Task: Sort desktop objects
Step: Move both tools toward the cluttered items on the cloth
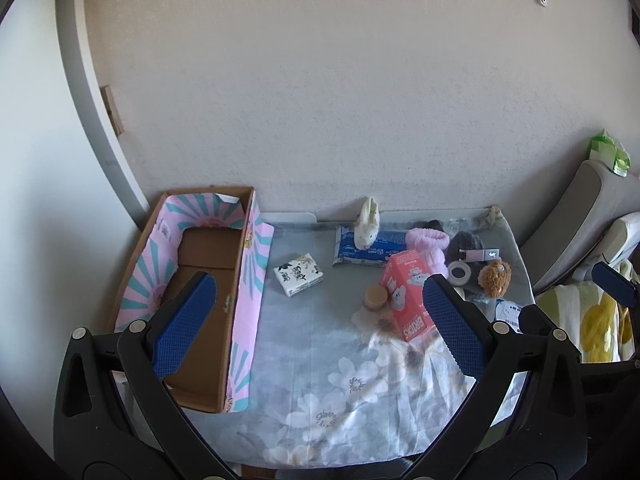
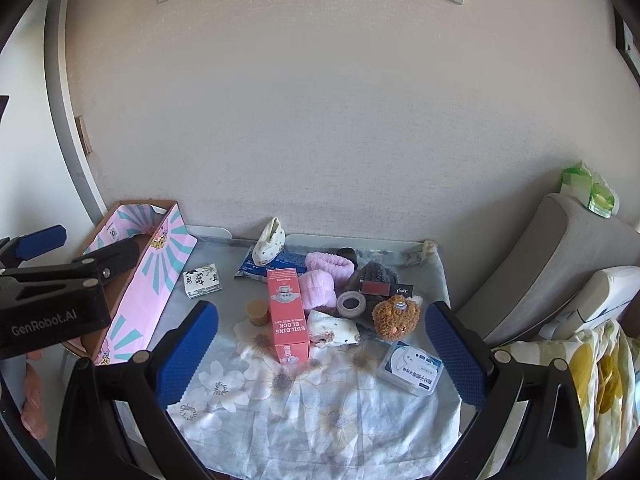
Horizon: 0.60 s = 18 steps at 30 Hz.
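Observation:
A cardboard box (image 1: 208, 276) (image 2: 132, 280) lined in pink and teal lies open at the table's left. A red building-block carton (image 1: 408, 300) (image 2: 289, 316) lies mid-table beside a small round jar (image 1: 375, 298) (image 2: 257, 312). A white patterned tissue pack (image 1: 298, 274) (image 2: 202, 280) sits near the box. Behind are a blue packet (image 2: 256, 268), a pink fluffy band (image 2: 320, 280), a tape roll (image 2: 351, 305) and a brown plush (image 2: 396, 318). My left gripper (image 1: 318, 320) hovers open over the box's edge. My right gripper (image 2: 322, 356) hovers open above the carton, holding nothing.
A flowered cloth (image 2: 320, 412) covers the table, which stands against the wall. A clear plastic box (image 2: 412, 366) lies near the front right. A grey cushion (image 2: 552, 264) and a yellow-flowered blanket (image 2: 600, 380) are to the right. A hand (image 2: 34, 400) shows at lower left.

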Tool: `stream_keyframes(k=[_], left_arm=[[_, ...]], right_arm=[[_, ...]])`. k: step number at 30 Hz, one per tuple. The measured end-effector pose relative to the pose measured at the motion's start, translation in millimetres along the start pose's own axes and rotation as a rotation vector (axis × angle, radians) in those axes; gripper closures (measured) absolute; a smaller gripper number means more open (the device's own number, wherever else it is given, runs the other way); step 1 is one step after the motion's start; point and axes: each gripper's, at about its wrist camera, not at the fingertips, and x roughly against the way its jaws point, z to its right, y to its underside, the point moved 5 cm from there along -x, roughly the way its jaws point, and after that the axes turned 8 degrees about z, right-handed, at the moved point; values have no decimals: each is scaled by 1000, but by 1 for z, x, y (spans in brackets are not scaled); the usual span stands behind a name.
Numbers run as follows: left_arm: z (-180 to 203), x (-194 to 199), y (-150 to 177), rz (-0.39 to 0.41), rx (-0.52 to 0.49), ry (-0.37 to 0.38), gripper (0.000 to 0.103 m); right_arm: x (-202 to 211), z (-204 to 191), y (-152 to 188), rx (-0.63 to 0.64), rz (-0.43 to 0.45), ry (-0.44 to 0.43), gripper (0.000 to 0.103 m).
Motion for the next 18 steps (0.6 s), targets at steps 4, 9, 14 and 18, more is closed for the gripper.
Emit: stream_keyframes(k=[4, 9, 14, 18], left_arm=[[-6, 0, 0, 10, 6, -5, 0], [-21, -3, 6, 0, 18, -8, 0], [-6, -14, 22, -32, 48, 52, 0], [23, -28, 34, -72, 29, 96, 0]], right_arm=[[2, 1, -2, 14, 20, -3, 0], [9, 17, 8, 21, 59, -28, 0], [5, 42, 33, 28, 37, -12, 0], [-5, 60, 53, 43, -8, 14, 0]])
